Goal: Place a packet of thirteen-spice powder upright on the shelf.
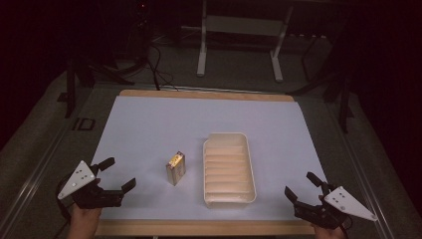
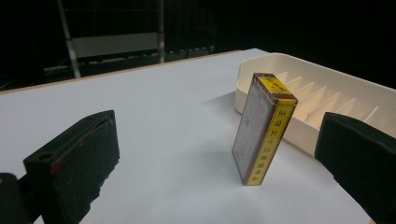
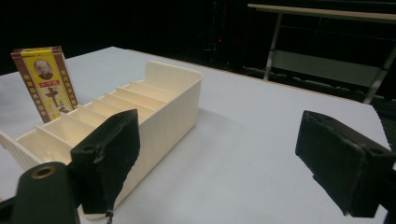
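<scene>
Yellow-and-brown cardboard box (image 1: pixel 175 168) stands upright beside cream ribbed plastic tray (image 1: pixel 250 169). Left gripper (image 1: pixel 117 174) and right gripper (image 1: pixel 303 187): jaws spread, empty. Approach step; next, probably close the left gripper on the box.

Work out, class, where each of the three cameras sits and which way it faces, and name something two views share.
High view: above the person's side, looking forward and down on the white table; the left hand-held gripper and right hand-held gripper enter at the bottom, both open.
Left gripper view: rides on the left hand-held gripper, looking between its black jaws at the upright box, the divided tray behind it.
Right gripper view: rides on the right hand-held gripper, facing the tray's side, box beyond.
Shared: all three show box and tray.
</scene>
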Motion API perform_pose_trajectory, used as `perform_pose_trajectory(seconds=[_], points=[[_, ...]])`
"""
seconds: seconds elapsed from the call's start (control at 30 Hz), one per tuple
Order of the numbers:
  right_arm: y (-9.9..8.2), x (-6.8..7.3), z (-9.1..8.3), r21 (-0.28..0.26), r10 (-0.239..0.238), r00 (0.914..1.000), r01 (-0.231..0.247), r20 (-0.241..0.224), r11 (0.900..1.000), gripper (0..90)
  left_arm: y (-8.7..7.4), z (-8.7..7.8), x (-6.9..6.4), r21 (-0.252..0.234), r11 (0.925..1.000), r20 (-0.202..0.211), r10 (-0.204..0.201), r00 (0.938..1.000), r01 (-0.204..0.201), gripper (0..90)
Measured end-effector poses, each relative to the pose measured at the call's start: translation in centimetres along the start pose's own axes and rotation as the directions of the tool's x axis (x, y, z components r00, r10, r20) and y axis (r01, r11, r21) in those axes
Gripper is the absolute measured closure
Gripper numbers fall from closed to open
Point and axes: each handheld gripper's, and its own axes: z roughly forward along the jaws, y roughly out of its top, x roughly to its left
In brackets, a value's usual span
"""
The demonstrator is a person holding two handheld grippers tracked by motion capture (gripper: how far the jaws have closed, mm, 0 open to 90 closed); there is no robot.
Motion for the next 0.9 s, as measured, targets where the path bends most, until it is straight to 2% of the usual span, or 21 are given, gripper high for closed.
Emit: perform_pose_trajectory(seconds=[0.07, 0.2, 0.23, 0.27, 0.37, 0.43, 0.47, 0.53, 0.57, 0.63, 0.67, 0.7, 0.73, 0.77, 0.87, 0.9], points=[[0.0, 0.0, -0.1, -0.002, 0.003, 1.0, -0.003, 0.002, 1.0, 13.8, 0.1, -0.1, 0.0, -0.001, 0.9999, 0.026, -0.016, 0.9995, 0.016, 0.0], [-0.3, 0.0, -0.4, 0.003, 0.017, 0.9998, -0.017, -0.004, 0.9999, 13.7, 0.3, 0.0, -0.2, 0.012, 0.9998, 0.016, 0.014, 0.9998, -0.014, 0.0], [-0.3, 0.0, -0.5, 0.001, 0.014, 0.9999, -0.014, 0.0, 0.9999, 13.7, 0.3, 0.1, -0.4, 0.034, 0.9989, 0.009, 0.033, 0.9994, -0.033, 0.0], [-0.3, 0.0, -0.7, -0.005, 0.016, 0.9999, -0.016, 0.001, 0.9999, 13.7, 0.3, 0.1, -0.4, 0.034, 0.9989, 0.009, 0.033, 0.9994, -0.033, 0.0], [-0.3, 0.0, -0.8, -0.011, 0.019, 0.9998, -0.019, 0.006, 0.9998, 13.7, 0.7, 0.5, -0.6, 0.085, 0.9962, 0.031, 0.014, 0.9994, -0.016, 0.0], [-0.3, 0.2, -0.6, -0.007, 0.006, 0.9999, -0.006, 0.013, 1.0, 13.7, 0.8, 0.7, -0.6, 0.097, 0.9951, 0.022, 0.016, 0.9996, -0.018, 0.0], [-0.2, 0.3, -0.6, -0.008, -0.004, 0.9999, 0.004, 0.016, 1.0, 13.6, 1.1, 0.9, -0.7, 0.131, 0.991, 0.027, 0.025, 0.9993, -0.029, 0.0], [-0.2, 0.4, -0.6, -0.015, -0.011, 0.9998, 0.011, 0.016, 0.9998, 13.6, 1.2, 1.2, -0.7, 0.166, 0.9857, 0.049, 0.018, 0.9986, -0.026, 0.0], [-0.2, 0.4, -0.6, -0.015, -0.011, 0.9998, 0.011, 0.016, 0.9998, 13.6, 1.2, 1.2, -0.7, 0.166, 0.9857, 0.049, 0.018, 0.9986, -0.026, 0.0], [-0.1, 0.5, -0.6, -0.018, -0.015, 0.9997, 0.016, 0.02, 0.9997, 13.6, 1.3, 1.6, -0.7, 0.206, 0.978, 0.064, 0.023, 0.9977, -0.036, 0.0], [-0.1, 0.4, -0.6, -0.016, -0.006, 0.9998, 0.006, 0.021, 0.9999, 13.6, 1.4, 2.0, -0.9, 0.244, 0.9686, 0.075, 0.033, 0.9967, -0.05, 0.0], [-0.2, 0.4, -0.6, -0.016, -0.003, 0.9998, 0.004, 0.021, 0.9999, 13.6, 1.4, 2.0, -0.9, 0.244, 0.9686, 0.075, 0.033, 0.9967, -0.05, 0.0], [-0.2, 0.3, -0.5, -0.015, -0.003, 0.9998, 0.003, 0.019, 0.9999, 13.6, 1.3, 2.6, -1.1, 0.279, 0.9586, 0.082, 0.034, 0.9961, -0.056, 0.0], [-0.2, 0.3, -0.5, -0.015, -0.003, 0.9998, 0.003, 0.019, 0.9999, 13.6, 1.3, 2.6, -1.1, 0.279, 0.9586, 0.082, 0.034, 0.9961, -0.056, 0.0], [-0.2, 0.3, -0.5, -0.012, 0.002, 0.9999, -0.002, 0.01, 0.9999, 13.6, 1.0, 3.8, -1.5, 0.35, 0.935, 0.123, 0.017, 0.9923, -0.059, 0.0], [-0.2, 0.3, -0.5, -0.013, 0.003, 0.9999, -0.002, 0.01, 0.9999, 13.6, 1.0, 3.8, -1.5, 0.35, 0.935, 0.123, 0.017, 0.9923, -0.059, 0.0]])
